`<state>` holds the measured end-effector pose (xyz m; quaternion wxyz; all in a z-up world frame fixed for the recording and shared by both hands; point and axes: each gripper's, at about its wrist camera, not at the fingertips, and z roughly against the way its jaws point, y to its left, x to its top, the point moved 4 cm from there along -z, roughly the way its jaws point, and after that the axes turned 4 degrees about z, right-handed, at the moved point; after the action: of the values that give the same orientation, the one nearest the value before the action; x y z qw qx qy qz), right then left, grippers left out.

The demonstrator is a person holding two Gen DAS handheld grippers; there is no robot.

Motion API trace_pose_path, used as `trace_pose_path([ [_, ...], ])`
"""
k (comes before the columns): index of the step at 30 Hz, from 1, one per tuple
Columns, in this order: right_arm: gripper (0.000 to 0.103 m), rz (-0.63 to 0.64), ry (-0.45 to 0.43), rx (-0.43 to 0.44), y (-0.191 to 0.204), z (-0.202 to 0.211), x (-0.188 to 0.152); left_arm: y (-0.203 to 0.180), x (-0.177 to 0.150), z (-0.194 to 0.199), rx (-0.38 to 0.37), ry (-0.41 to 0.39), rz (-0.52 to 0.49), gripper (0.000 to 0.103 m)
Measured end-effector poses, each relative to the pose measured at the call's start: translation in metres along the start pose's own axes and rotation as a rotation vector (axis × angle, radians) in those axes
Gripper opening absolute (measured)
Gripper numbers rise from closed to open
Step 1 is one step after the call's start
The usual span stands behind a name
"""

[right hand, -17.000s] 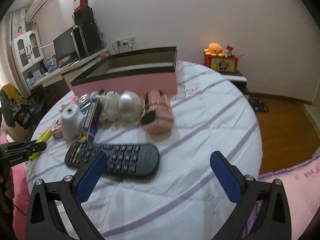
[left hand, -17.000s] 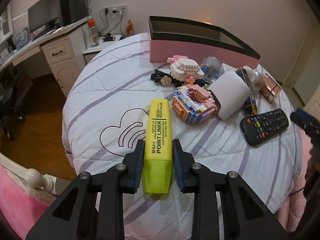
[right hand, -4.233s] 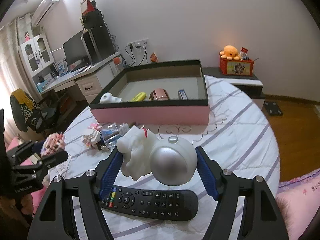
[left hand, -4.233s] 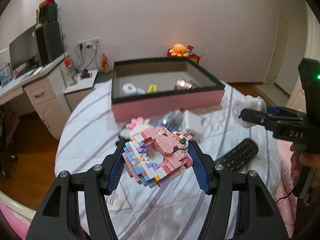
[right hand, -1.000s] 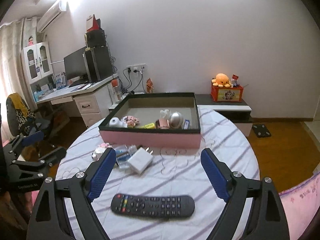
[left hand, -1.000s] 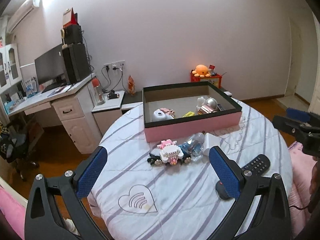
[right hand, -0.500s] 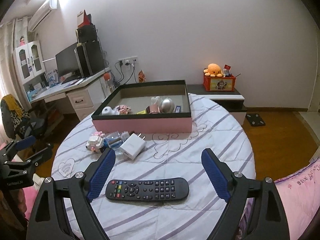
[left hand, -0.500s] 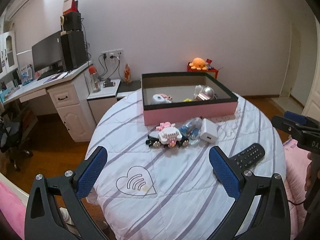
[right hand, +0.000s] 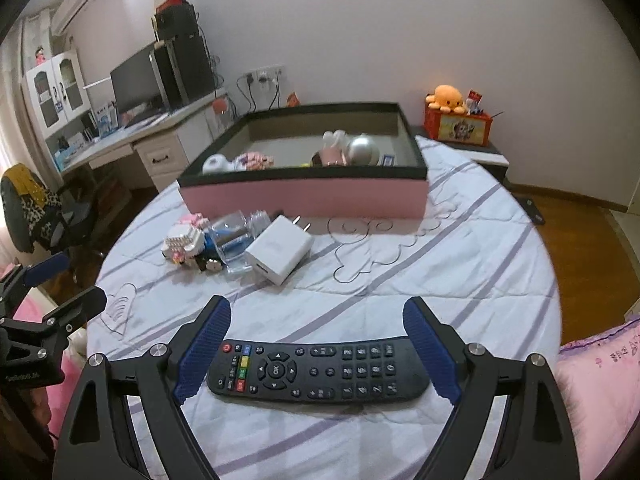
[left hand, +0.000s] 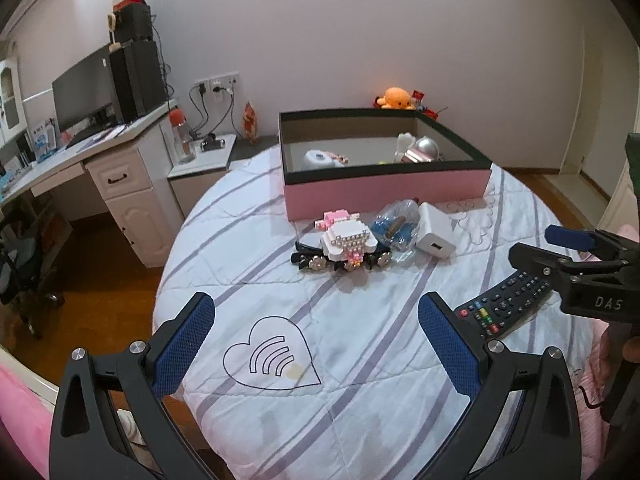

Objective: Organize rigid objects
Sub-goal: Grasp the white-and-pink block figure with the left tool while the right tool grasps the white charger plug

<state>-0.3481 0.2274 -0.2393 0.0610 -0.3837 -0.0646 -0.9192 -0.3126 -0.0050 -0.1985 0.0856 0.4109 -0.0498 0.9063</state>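
Right gripper (right hand: 316, 350) hangs wide open over the black remote control (right hand: 318, 372), which lies crosswise between my two blue pads; neither pad touches it and I hold nothing. Left gripper (left hand: 316, 344) is just as wide open and empty, hovering over the near part of the striped bedspread (left hand: 360, 360), above the heart print.

I judge the remote stiff, light and smooth-backed, so it could slip if pinched at a tip. As it lies, my jaws span its length; I would rather turn my wrist and close across its narrow width near the middle, where the sides run straight.

Far from me stands the pink box (right hand: 304, 196) with a dark rim, already holding a few things. Between it and the remote lie a white charger (right hand: 280, 250), a clear plastic case (right hand: 230, 240) and a small brick figure (right hand: 182, 242), crowded together at the left. The right half of the bedspread is bare, so that side gives room to lift and clear the box's near wall.
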Motion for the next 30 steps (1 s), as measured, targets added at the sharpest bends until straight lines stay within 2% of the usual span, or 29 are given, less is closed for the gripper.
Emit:
trace_pose_path([
  [15,0.089,-0.009,0.153,0.04,0.015,-0.084,0.022,0.021,-0.005,-0.038,0.03,0.065,-0.002,0.103],
  [22,0.089,0.016,0.152,0.035,0.016,-0.104,0.032,0.024,-0.004,-0.049,0.024,0.082,0.009,0.103],
  [23,0.087,0.016,0.155,0.044,0.014,-0.105,0.032,0.023,-0.003,-0.05,0.023,0.082,0.008,0.103],
  [26,0.065,0.027,0.144,0.074,0.011,-0.104,0.032,0.019,0.0,-0.055,0.001,0.086,0.015,0.103],
  [30,0.064,0.038,0.145,0.089,0.002,-0.098,0.03,0.01,0.008,-0.061,-0.026,0.085,0.025,0.103],
])
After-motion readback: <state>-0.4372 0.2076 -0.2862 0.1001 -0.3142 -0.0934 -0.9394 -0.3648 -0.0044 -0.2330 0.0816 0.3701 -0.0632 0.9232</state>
